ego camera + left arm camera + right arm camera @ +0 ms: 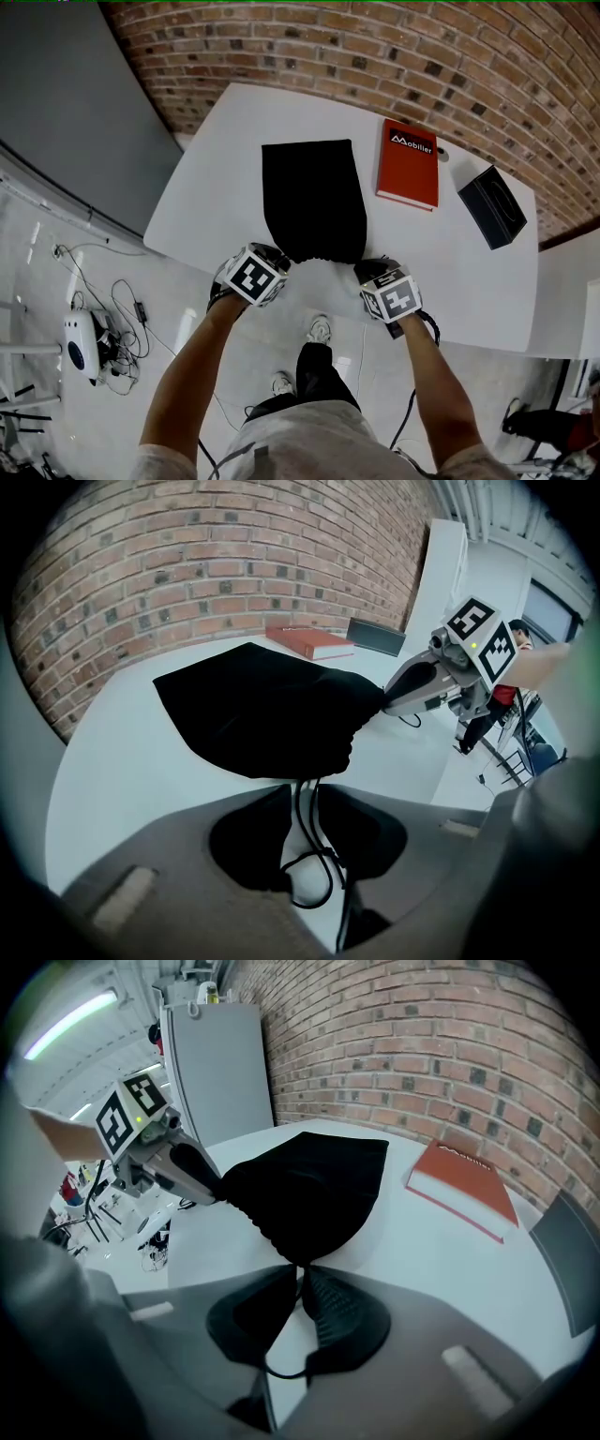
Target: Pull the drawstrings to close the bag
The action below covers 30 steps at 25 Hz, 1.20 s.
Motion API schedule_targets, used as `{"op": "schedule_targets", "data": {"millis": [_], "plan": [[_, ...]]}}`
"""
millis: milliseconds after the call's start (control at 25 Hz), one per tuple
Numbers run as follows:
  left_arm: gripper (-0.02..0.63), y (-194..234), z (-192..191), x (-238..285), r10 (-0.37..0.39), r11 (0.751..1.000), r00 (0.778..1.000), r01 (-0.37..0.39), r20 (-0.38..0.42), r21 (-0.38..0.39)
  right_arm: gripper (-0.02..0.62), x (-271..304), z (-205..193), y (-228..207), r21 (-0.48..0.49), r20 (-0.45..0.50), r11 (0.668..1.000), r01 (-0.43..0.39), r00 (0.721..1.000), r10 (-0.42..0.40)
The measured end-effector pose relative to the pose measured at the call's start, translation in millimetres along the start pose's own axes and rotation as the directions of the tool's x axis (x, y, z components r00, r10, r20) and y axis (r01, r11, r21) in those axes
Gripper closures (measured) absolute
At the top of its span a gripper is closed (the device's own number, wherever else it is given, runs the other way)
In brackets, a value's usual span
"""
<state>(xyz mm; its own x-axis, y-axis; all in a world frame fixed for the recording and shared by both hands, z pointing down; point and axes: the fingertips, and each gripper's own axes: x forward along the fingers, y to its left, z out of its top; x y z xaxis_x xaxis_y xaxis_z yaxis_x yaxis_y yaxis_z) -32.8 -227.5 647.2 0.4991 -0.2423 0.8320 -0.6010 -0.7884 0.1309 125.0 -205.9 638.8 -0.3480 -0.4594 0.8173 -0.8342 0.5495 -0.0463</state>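
A black drawstring bag (314, 197) lies flat on the white table (216, 187), its gathered mouth toward the near edge. My left gripper (284, 262) is at the mouth's left corner. In the left gripper view the bag (262, 714) fills the middle and two strands of black drawstring (314, 855) run between my left gripper's (305, 794) jaws, with a thin gap of table still showing beside them. My right gripper (361, 269) is at the right corner. In the right gripper view its jaws (302, 1279) pinch the drawstring just below the puckered bag (309, 1190), and a loop of cord (281, 1372) hangs behind.
A red book (408, 164) lies right of the bag, and a black box (492, 206) lies farther right. A brick wall runs behind the table. Both grippers hang over the table's near edge, with cables (122, 309) and a person's shoes (319, 330) on the floor below.
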Motion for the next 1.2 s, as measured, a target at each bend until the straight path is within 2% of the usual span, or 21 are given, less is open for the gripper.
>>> {"op": "schedule_targets", "data": {"millis": [400, 520, 680, 960, 1200], "plan": [[0.558, -1, 1, 1, 0.005, 1.0, 1.0, -0.005, -0.025, -0.004, 0.581, -1, 0, -4, 0.015, -0.001, 1.0, 0.02, 1.0, -0.02], [0.591, -1, -1, 2, 0.012, 1.0, 0.999, -0.013, -0.038, -0.019, 0.584, -1, 0, -5, 0.021, 0.002, 1.0, 0.018, 1.0, -0.018], [0.594, 0, -2, 1, 0.017, 0.999, 0.999, -0.018, -0.033, -0.03, 0.586, 0, 1, -4, 0.025, 0.006, 1.0, 0.004, 1.0, -0.004], [0.597, 7, -3, -5, 0.074, 0.997, 0.997, -0.074, -0.026, 0.002, 0.588, -6, 10, -2, -0.009, 0.032, 1.0, -0.001, 0.999, 0.001], [0.597, 19, 12, -27, 0.131, 0.991, 0.991, -0.132, 0.026, 0.017, 0.588, -17, 29, -3, -0.04, 0.073, 0.999, 0.014, 0.997, -0.011]]}}
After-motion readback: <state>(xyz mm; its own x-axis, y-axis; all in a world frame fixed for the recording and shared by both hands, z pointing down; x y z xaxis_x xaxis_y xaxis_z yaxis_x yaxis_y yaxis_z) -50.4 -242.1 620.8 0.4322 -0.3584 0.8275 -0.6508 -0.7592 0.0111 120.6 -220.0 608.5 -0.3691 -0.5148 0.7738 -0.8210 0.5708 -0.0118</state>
